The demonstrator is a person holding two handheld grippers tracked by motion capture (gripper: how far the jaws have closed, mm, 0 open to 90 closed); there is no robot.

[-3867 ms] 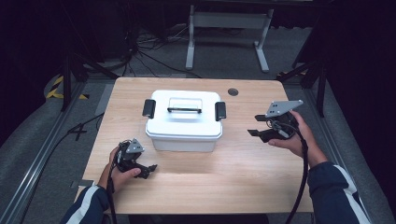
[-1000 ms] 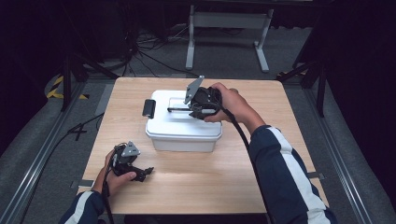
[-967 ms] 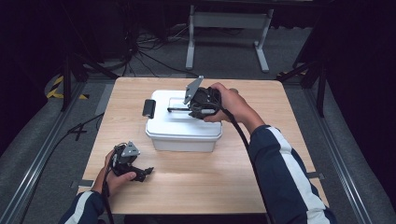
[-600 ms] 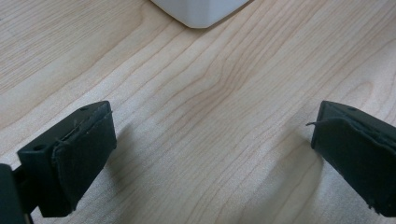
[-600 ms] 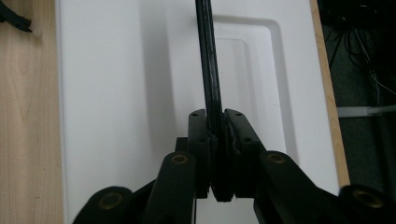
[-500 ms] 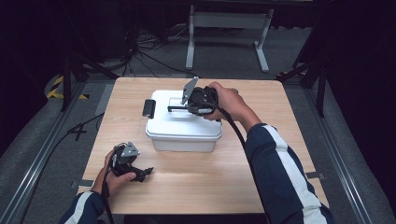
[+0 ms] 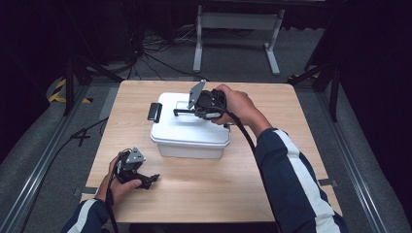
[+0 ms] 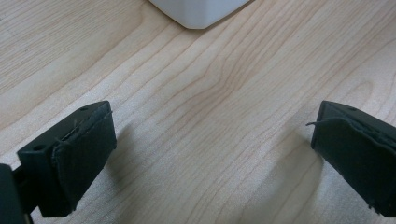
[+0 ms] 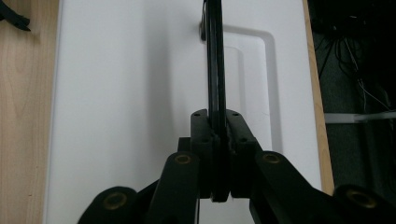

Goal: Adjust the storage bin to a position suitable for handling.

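Observation:
A white lidded box (image 7: 187, 138) with black side latches stands mid-table. Its black carry handle (image 7: 180, 111) is raised upright off the lid (image 9: 130, 93), and my right gripper (image 7: 200, 110) is shut on that handle (image 9: 214, 60), jaws pressed against both sides of the thin bar. My left gripper (image 7: 151, 179) rests near the table's front left edge, held by a hand, open over bare wood. In the left gripper view its two black pads (image 8: 74, 154) stand wide apart, and a corner of the white box (image 8: 201, 9) shows ahead.
The wooden table (image 7: 272, 165) has free room to the right and in front of the box. A black latch (image 7: 154, 111) sticks out on the box's left side. Beyond the far edge are cables and a metal stand (image 7: 235, 29) on the floor.
The right gripper came from the table's right side onto the box lid and closed on the handle, which now stands raised. In the last second it shifted slightly. The left gripper stayed put.

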